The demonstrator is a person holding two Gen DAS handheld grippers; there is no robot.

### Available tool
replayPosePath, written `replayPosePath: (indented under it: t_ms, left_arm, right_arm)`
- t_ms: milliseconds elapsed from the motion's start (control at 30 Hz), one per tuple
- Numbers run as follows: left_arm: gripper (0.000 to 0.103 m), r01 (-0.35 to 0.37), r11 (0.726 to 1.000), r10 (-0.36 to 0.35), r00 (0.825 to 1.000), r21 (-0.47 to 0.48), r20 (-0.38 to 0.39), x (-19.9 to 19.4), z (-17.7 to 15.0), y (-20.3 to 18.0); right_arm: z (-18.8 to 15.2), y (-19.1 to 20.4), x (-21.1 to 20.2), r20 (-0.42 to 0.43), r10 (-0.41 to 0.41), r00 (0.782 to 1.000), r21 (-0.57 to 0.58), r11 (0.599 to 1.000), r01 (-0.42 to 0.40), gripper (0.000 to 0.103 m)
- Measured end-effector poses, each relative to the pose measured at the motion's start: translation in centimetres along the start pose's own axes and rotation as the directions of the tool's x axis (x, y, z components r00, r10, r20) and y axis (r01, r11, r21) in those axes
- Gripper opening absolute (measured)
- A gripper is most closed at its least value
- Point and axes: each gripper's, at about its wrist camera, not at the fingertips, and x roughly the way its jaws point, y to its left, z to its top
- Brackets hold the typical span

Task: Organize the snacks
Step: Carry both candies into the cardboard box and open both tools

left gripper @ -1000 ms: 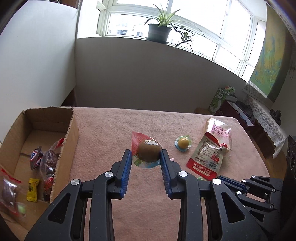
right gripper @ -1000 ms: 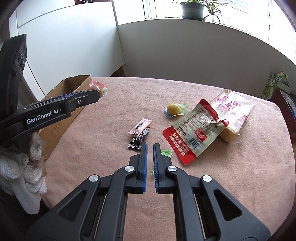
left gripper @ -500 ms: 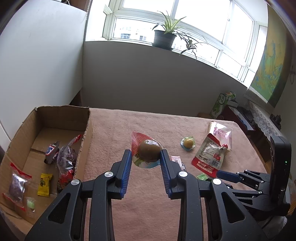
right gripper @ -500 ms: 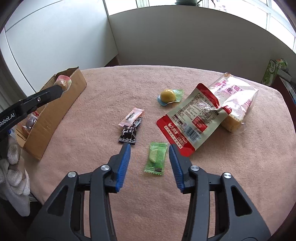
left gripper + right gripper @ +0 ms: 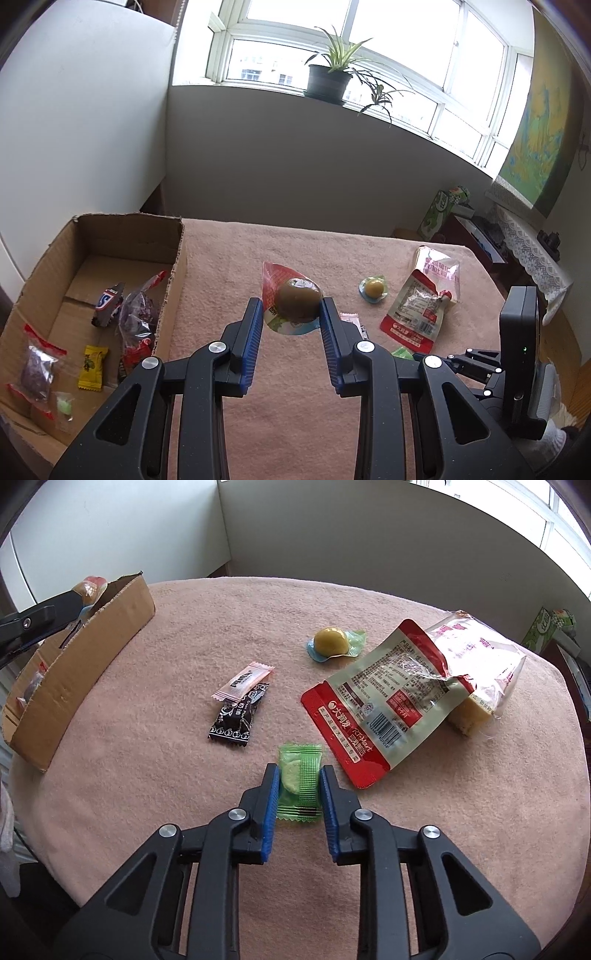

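Note:
My left gripper [image 5: 291, 314] is shut on a brown jelly cup [image 5: 298, 299] with a red and green lid and holds it in the air, right of the open cardboard box [image 5: 179, 258]. In the right wrist view it [image 5: 86, 590] hangs at the box's near wall [image 5: 85, 664]. My right gripper [image 5: 298, 775] is low on the pink cloth, jaws open around a green candy packet [image 5: 300, 775]. The blue pads stand beside the packet; I cannot tell whether they touch it.
The box holds several wrapped snacks, among them a yellow candy [image 5: 92, 365] and a dark bag [image 5: 136, 321]. On the cloth lie a pink candy [image 5: 243, 681], a black candy [image 5: 236, 716], a yellow jelly cup [image 5: 330, 642], a red pouch [image 5: 384, 701] and a clear cake bag [image 5: 480, 657].
My right gripper opened and came down around the green candy packet. My left gripper carried the brown jelly cup up and left toward the box.

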Motion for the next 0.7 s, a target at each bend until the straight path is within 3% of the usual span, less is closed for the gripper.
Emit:
replayPosePath:
  t_ms: [333,700]
  left_arm:
    - [0.030,-0.032,0.999,0.033,0.998,-0.022,0.054,-2.4,0.1,2.0]
    - [0.030,-0.122,0.985,0.132,0.988,-0.124,0.076,-4.2,-0.5,8.5]
  right_arm:
    - [1.1,2.5,-4.7,0.103,0.016,0.995,-0.042,0.999,-0.012,0.022]
    - [4.9,9.9,-7.2,0.175,0.167,0.970,-0.127,0.981,-0.146,0.022]
